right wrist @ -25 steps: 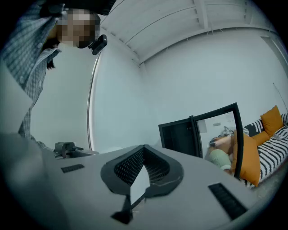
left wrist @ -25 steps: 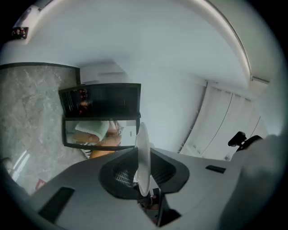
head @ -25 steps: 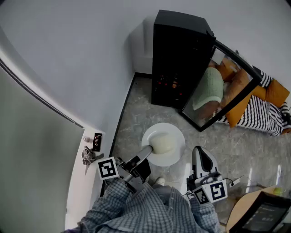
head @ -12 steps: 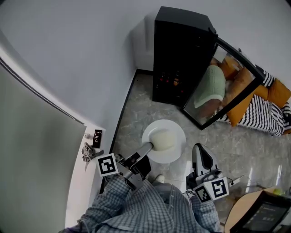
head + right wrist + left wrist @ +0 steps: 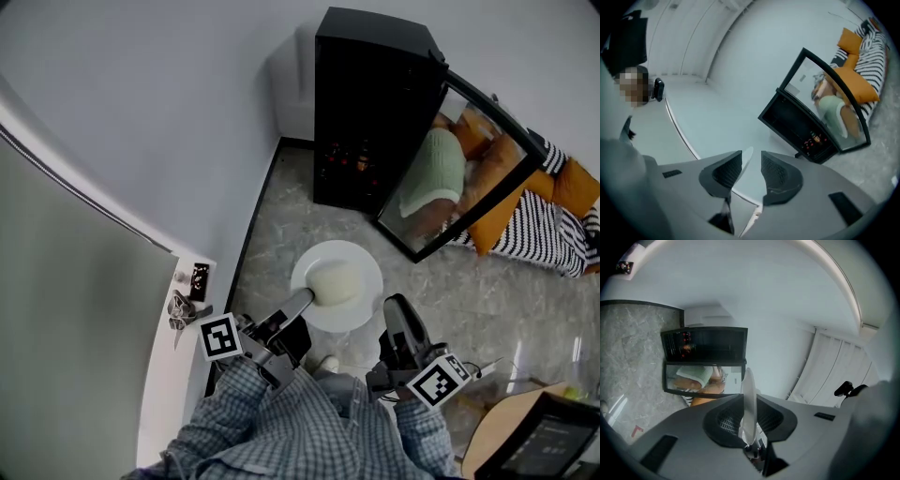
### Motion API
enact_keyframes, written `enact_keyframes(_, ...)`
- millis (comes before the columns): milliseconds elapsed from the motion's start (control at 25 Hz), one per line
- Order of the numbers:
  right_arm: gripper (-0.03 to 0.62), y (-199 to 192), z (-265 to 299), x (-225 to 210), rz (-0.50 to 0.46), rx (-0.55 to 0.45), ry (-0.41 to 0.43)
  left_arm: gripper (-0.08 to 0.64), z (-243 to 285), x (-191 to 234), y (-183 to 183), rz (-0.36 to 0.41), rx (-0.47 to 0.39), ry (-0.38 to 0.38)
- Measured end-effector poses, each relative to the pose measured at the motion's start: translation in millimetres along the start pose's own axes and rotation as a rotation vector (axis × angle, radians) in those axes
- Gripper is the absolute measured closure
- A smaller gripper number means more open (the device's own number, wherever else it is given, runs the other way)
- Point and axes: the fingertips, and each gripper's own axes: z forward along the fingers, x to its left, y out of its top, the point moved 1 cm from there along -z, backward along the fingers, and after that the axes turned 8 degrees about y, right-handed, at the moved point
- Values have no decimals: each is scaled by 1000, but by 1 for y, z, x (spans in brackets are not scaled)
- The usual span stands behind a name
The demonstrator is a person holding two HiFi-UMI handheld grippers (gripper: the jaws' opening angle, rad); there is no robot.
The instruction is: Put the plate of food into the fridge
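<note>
Grey marbled floor [image 5: 281, 225] meets a white wall [image 5: 141, 112]; the fridge [image 5: 370, 103] stands with its door [image 5: 469, 169] open. Your left gripper [image 5: 305, 300] clamps the plate [image 5: 361, 265] above the floor. Your right gripper's [image 5: 398, 309] jaws have just opened, with the rim between them.

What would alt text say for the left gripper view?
A white plate, seen edge-on, is clamped in the jaws of the left gripper. Beyond it is a black fridge with its glass door open, against a white wall.

White wall [image 5: 169, 112], grey marbled floor [image 5: 281, 234], striped sofa [image 5: 539, 239] at right.
</note>
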Motion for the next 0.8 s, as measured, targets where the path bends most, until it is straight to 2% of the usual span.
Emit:
enact_keyframes(240,482,-18,8,6,186,22,64,497,-1,-1,3,-17,-22,-23)
enact_keyframes(440,482,-24,12,9,178,59,81,496,-3,-1,1,-24,-32,-30)
enact_keyframes(560,482,-26,15,9,212,71,98,497,-2,0,4,-28,-36,-31)
enact_keyframes(680,483,-26,20,15,222,78,127,497,1,-1,3,-38,-14,-37)
enact_keyframes(800,490,-26,21,16,201,75,120,496,4,0,-2,-44,12,-35)
